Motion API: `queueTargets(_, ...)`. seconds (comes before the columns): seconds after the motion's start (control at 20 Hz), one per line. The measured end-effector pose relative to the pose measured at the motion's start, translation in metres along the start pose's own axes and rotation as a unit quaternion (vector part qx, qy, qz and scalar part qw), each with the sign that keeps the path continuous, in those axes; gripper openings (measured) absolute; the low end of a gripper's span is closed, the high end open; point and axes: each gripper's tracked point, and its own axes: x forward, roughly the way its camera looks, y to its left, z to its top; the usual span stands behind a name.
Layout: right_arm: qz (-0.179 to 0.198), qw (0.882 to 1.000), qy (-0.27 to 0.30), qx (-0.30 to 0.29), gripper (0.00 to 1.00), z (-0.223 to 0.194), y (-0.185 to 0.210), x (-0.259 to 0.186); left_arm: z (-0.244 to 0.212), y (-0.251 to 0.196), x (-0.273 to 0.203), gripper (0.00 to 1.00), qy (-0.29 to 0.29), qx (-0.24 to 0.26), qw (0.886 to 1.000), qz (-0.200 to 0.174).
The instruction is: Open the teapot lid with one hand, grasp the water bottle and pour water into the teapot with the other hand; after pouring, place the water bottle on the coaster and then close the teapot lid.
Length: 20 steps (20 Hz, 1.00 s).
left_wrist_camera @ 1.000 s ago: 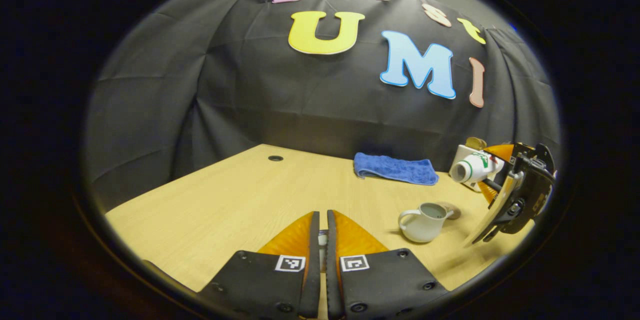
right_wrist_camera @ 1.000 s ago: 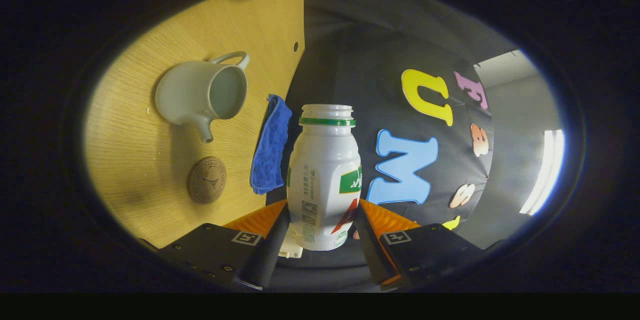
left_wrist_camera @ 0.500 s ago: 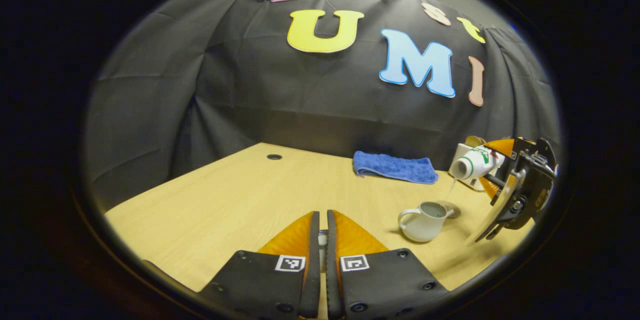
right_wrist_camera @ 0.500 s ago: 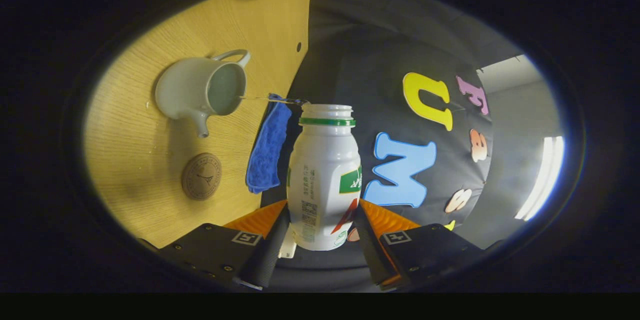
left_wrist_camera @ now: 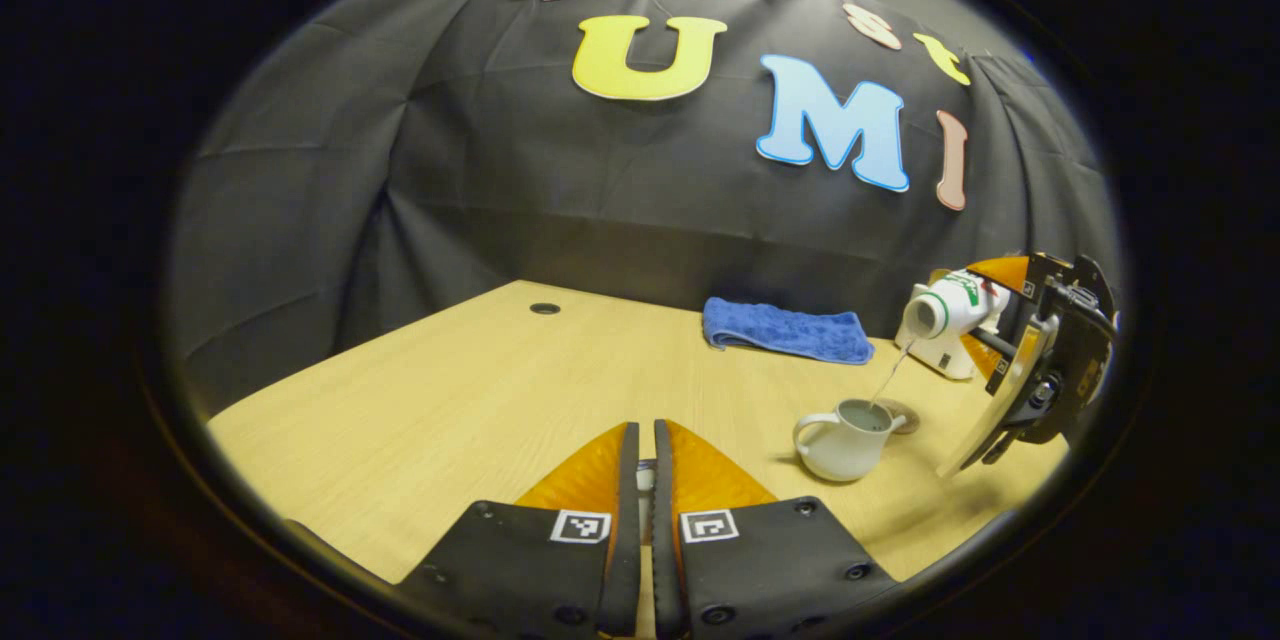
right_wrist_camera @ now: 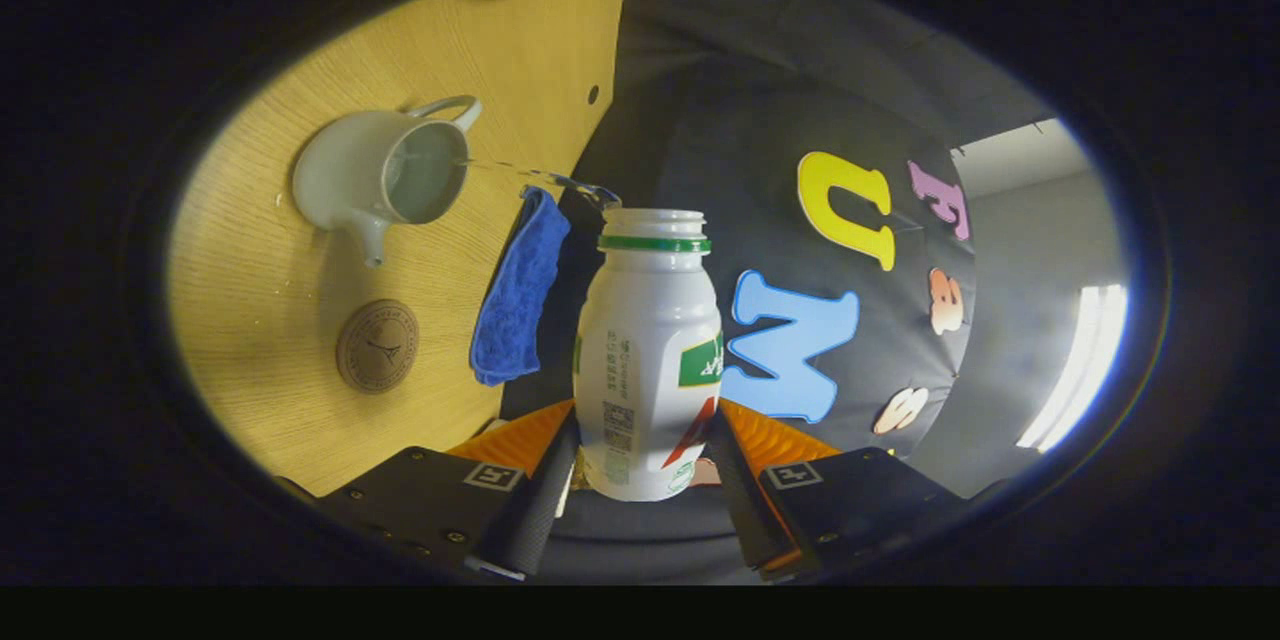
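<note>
White and smooth, the little teapot point(left_wrist_camera: 843, 440) sits with its top open on the pale wood surface point(left_wrist_camera: 450, 410). In the right gripper view you can see inside the teapot point(right_wrist_camera: 375, 170): there is water in it, part of the way up.

The right tool point(right_wrist_camera: 640, 465) pinches the water bottle point(right_wrist_camera: 648, 355) low down, with one finger pressed on each side. The bottle is white plastic with a green ring under its open mouth, and it has no cap on. In the left gripper view the water bottle point(left_wrist_camera: 950, 308) is tipped over on its side in the air, above the teapot and to the right of it, in the right tool point(left_wrist_camera: 985, 315). A thin stream of water point(left_wrist_camera: 888, 378) runs from the bottle's mouth down into the teapot's open top.

A round brown coaster point(right_wrist_camera: 377, 345) lies flat on the surface near the teapot's spout, with nothing on it. A folded blue cloth point(left_wrist_camera: 786, 331) lies at the back of the surface by the black wall.

The left tool point(left_wrist_camera: 640, 480) is low over the near part of the surface, well apart from the teapot. Its fingers are pressed close on something small and pale between them. I cannot tell what it is.
</note>
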Motion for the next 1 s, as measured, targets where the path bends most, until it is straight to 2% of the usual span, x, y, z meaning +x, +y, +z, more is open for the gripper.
queueTargets(1.0, -0.03, 0.999, -0.008, -0.039, 0.73, -0.01, -0.023, 0.012, -0.008, -0.002, 0.004, 0.15, 0.006, -0.004, 1.0, -0.002)
